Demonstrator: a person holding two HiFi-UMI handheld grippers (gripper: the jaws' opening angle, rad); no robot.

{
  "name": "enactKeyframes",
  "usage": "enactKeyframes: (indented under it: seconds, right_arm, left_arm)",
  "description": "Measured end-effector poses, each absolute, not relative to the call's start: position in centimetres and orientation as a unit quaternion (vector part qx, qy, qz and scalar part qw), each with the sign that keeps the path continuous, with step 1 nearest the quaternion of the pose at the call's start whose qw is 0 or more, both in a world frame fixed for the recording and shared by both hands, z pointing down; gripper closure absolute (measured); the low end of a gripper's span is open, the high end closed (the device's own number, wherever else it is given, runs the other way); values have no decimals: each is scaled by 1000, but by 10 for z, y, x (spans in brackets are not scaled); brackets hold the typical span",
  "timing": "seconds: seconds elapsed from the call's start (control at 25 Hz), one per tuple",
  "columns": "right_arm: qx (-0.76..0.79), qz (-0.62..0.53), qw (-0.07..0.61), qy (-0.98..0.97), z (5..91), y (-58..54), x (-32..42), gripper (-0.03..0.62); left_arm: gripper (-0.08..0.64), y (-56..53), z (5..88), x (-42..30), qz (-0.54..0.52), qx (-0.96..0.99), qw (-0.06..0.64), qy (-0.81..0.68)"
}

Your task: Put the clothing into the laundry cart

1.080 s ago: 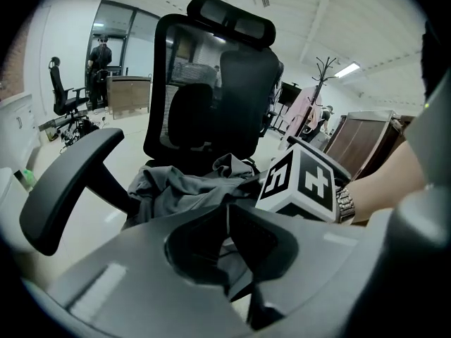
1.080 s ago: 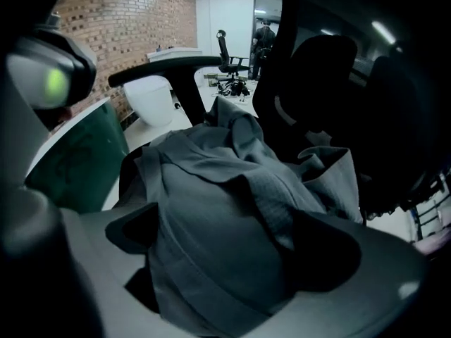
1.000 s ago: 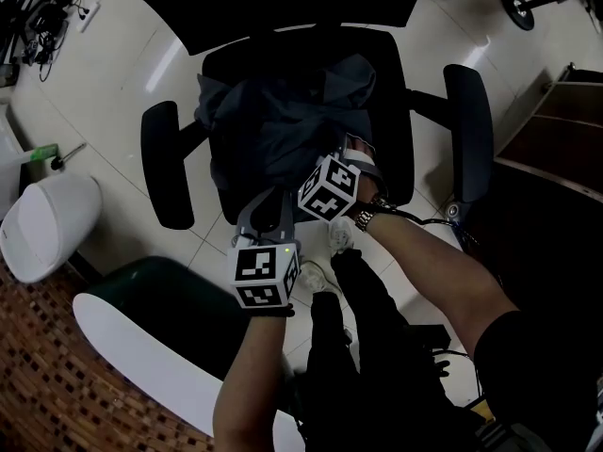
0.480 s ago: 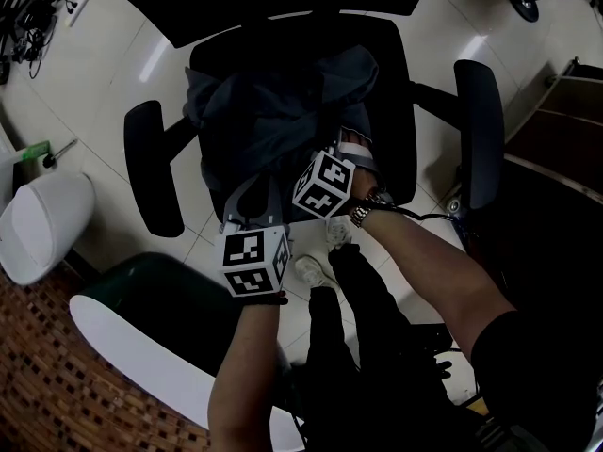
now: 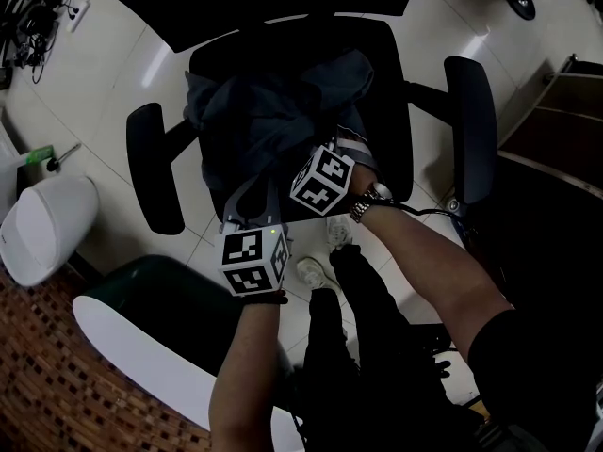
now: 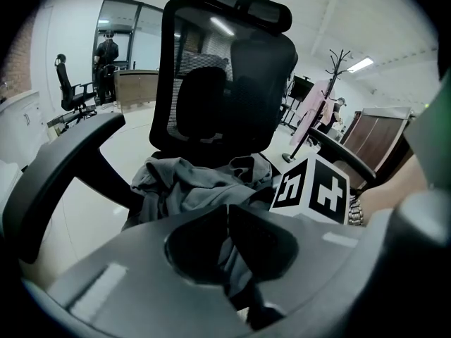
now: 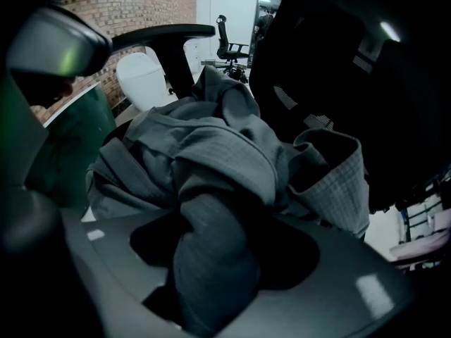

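Now closing round a thick fold of the grey clothing [image 5: 273,111], right gripper [image 5: 349,153], spread wide a second ago; left gripper [image 5: 252,201] pressed together at the seat's front edge, seemingly pinching a strip of cloth; probably a grasp forming, lift not yet begun; clothing heaped mid-seat on the black office chair [image 5: 382,83]; around it pale floor tiles [image 5: 104,92], brick wall [image 7: 141,5], dark green container [image 5: 160,299], perhaps the cart.
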State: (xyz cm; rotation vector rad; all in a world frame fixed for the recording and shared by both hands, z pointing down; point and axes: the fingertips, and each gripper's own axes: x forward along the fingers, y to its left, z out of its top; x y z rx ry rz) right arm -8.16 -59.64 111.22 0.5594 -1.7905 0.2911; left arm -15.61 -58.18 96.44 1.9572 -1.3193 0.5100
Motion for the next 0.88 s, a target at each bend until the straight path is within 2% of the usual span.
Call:
enactKeyframes:
  seconds: [0.08,0.16,0.4,0.88]
  right_arm:
    - [246,124,578,-768,1102,-596,-80,378]
    - [255,123,570,-771,1087,-595,-77,420]
    - [296,115,526,-789,1013,-576,-64,442]
    - [390,42,459,-797,845,-464,-80,445]
  left_arm:
    - [551,-579,955,-156,197,758,352,-512]
    - [551,-577,942,-158,195,759,348,-514]
    - [551,-559,882,-160,185,769,324,-520]
    - [558,-441,766,-200,133,808,251,-516]
